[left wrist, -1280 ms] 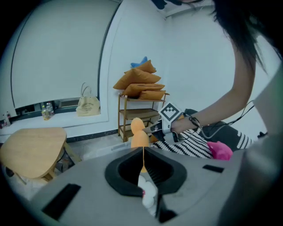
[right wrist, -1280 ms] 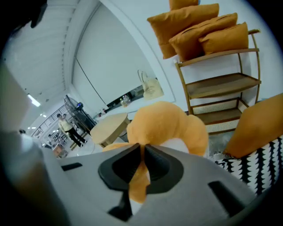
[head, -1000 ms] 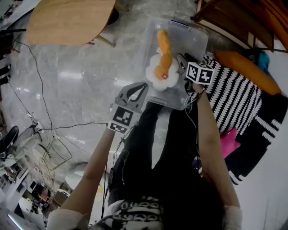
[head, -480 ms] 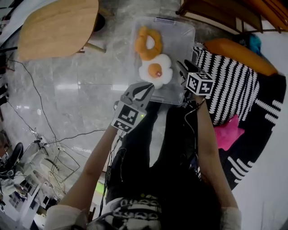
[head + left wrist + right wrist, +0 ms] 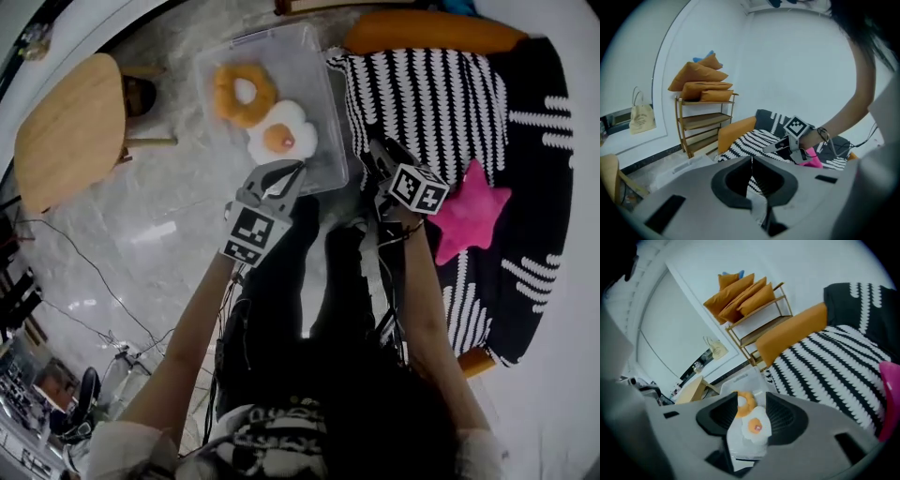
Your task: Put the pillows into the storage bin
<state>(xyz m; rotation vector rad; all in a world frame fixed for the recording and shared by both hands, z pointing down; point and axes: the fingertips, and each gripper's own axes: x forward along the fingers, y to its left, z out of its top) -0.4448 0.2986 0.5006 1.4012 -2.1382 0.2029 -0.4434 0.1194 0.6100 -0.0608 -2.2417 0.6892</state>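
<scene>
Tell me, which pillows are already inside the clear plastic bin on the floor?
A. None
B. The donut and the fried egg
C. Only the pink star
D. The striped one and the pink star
B: the clear bin holds the donut pillow and the fried-egg pillow, while the pink star pillow lies outside it on the striped cover.

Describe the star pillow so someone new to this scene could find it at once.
At the head view's right lies a black cover with white dashes; look just below the big striped pillow on it. The star pillow is the only bright pink, five-pointed shape there, while its neighbours are striped or plain orange.
</scene>
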